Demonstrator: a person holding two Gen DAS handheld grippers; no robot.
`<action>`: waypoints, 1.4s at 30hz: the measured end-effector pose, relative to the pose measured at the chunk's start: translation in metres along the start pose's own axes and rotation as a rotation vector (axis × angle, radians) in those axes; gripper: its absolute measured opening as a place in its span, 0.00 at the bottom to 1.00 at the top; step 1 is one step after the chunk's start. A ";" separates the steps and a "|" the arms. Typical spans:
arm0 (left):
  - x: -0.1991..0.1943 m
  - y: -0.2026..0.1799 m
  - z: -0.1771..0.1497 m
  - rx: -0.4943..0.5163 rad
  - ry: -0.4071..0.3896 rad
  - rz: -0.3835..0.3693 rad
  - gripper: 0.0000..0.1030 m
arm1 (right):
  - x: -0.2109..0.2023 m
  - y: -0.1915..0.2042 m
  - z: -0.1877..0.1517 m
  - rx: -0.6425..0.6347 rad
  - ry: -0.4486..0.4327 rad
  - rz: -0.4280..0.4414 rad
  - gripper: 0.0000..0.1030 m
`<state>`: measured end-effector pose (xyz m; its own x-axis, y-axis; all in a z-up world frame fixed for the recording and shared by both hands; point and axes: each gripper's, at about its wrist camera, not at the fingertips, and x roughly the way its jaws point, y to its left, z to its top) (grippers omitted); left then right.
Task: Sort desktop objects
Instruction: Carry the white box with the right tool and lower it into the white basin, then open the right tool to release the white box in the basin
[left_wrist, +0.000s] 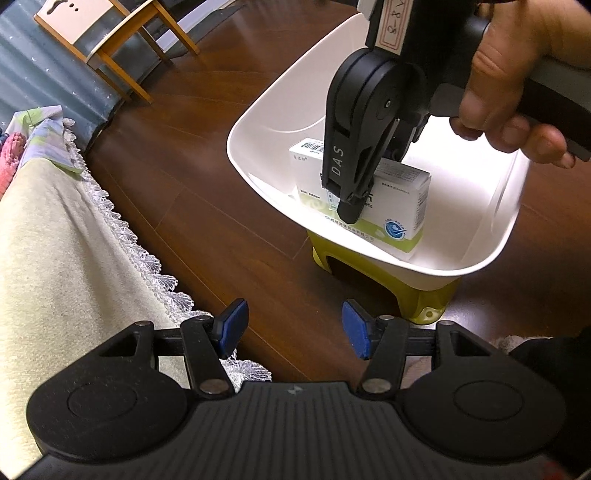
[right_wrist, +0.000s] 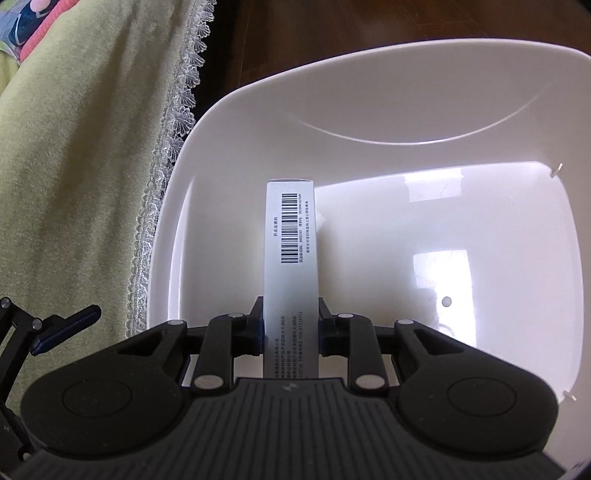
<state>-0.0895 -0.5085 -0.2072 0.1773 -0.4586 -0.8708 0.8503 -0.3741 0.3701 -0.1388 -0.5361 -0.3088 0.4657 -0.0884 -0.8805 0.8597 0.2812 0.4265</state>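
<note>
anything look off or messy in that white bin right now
Nothing stands out. The white bin holds only the medicine box, undamaged, standing on its narrow edge, clamped by the right hand-held gripper. The left hand-held gripper is open and empty.

Domestic room: dark wooden floor (left_wrist: 207, 155), lace-edged bedspread (left_wrist: 55, 236) beside it, wooden chair (left_wrist: 110, 40) beyond the bedspread.

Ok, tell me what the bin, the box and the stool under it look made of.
White bin: likely glossy plastic, with sharp window reflections on its floor. Box: printed cardboard, crisp folded edges, barcode. Yellow-green stool: apparently moulded plastic, smooth with rounded corners.
</note>
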 end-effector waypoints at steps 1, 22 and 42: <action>0.001 0.003 0.002 0.000 0.000 -0.001 0.58 | 0.000 -0.001 0.001 0.004 0.001 0.002 0.21; -0.002 0.001 0.002 -0.002 0.002 -0.006 0.58 | -0.027 -0.014 -0.001 0.124 -0.082 0.172 0.26; -0.025 0.013 0.000 -0.048 -0.007 0.033 0.58 | -0.094 -0.002 -0.012 0.049 -0.186 0.146 0.37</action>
<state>-0.0829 -0.5020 -0.1801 0.2022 -0.4760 -0.8559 0.8667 -0.3199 0.3826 -0.1867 -0.5164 -0.2297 0.6124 -0.2262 -0.7575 0.7875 0.2581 0.5596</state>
